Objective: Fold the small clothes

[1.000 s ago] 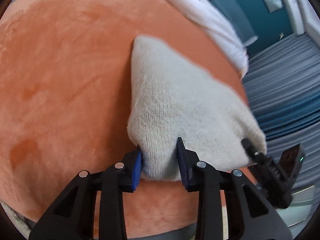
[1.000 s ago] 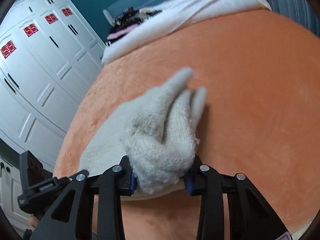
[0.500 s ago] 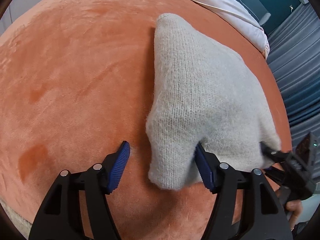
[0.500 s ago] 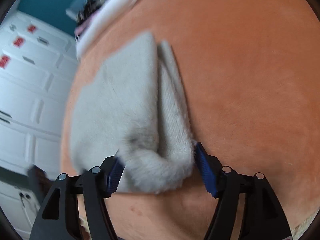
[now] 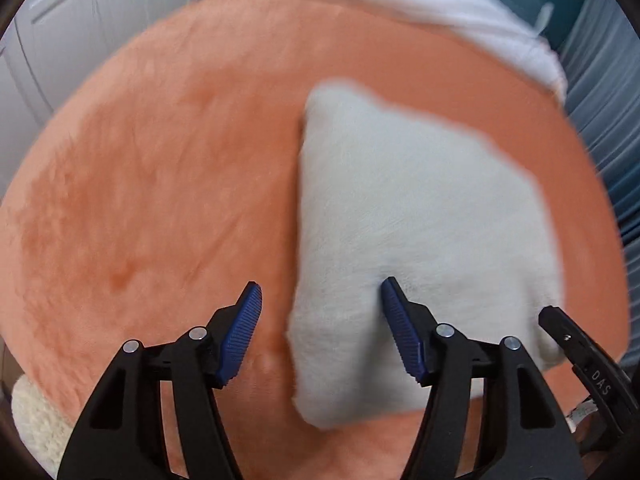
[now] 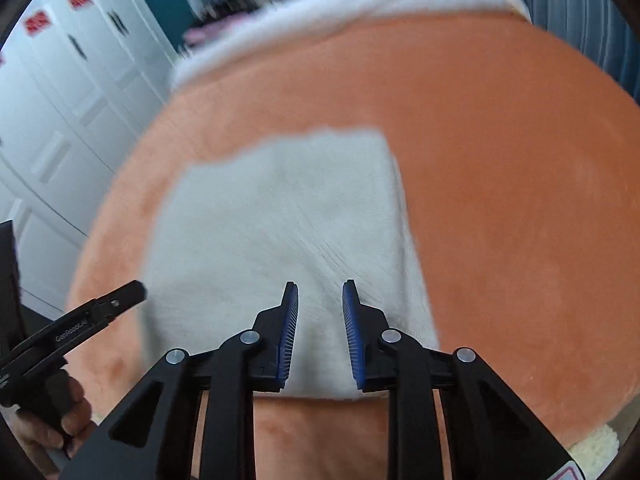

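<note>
the cream knit garment [image 5: 420,232] lies flat and folded on the orange plush blanket [image 5: 160,160], near its front edge. the left gripper [image 5: 320,320] stands wide apart astride the garment's near left edge, gripping nothing. the right gripper [image 6: 320,320] is closing over the knit, nothing pinched between. best to smooth the fold flat before pinching again. readable: "genrobot.ai" and "das" on the gripper fingers.

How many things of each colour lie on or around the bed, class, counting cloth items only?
Orange plush blanket: 1
Folded cream knitted garment: 1
White bedding at the far edge: 1
Cream fleecy fabric at the near corner: 1
Total: 4
</note>
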`<action>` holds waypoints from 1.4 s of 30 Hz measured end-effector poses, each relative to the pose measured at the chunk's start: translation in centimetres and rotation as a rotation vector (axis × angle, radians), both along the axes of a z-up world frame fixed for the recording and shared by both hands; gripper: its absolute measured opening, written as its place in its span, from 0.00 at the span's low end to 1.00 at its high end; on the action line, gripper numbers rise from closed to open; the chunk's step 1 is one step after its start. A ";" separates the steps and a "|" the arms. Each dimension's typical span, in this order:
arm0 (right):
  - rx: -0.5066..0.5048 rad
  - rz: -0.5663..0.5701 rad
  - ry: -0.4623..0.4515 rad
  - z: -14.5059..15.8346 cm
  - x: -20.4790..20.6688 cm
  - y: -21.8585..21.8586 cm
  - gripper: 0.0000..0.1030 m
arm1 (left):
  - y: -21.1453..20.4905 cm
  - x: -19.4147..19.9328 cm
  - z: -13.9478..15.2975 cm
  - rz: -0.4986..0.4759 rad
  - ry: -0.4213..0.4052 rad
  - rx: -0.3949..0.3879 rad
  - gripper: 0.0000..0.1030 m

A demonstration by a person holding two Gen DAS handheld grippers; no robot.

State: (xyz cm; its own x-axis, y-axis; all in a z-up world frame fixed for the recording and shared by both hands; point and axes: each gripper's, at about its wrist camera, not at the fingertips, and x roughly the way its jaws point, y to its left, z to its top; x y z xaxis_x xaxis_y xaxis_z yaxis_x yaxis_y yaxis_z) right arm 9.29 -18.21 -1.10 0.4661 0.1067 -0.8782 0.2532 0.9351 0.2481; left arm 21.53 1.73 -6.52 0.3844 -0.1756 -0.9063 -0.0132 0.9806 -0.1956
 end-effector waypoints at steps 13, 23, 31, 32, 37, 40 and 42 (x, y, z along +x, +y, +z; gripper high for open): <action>-0.058 0.036 0.034 -0.3 0.0 1.8 0.13 | -0.1 -1.3 1.2 -0.007 -0.052 0.045 0.77; 0.003 -0.051 -0.040 2.9 -6.3 2.3 0.15 | -2.0 -5.9 4.7 -0.088 -0.126 0.120 0.77; -0.064 -0.038 -0.065 2.8 -11.5 2.8 0.23 | -2.7 -9.4 5.5 -0.099 -0.148 0.144 0.84; -0.066 -0.039 -0.064 2.6 -11.9 2.9 0.24 | -2.8 -9.8 5.4 -0.098 -0.151 0.151 0.85; -0.089 -0.054 -0.086 2.1 -14.2 3.3 0.35 | -3.2 -11.9 4.8 -0.096 -0.171 0.150 0.85; -0.139 -0.070 -0.114 1.8 -15.5 3.5 0.45 | -3.4 -13.4 4.3 -0.102 -0.197 0.150 0.85; -0.160 -0.074 -0.121 1.4 -16.2 3.8 0.48 | -3.6 -14.2 4.0 -0.105 -0.217 0.159 0.86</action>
State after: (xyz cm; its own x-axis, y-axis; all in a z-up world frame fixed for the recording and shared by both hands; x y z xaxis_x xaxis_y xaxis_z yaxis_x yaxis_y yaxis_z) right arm -6.87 -14.39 0.29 0.5708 -0.0681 -0.8183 0.3002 0.9449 0.1307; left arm 7.33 -1.85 -2.49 0.5595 -0.0868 -0.8242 0.1151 0.9930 -0.0265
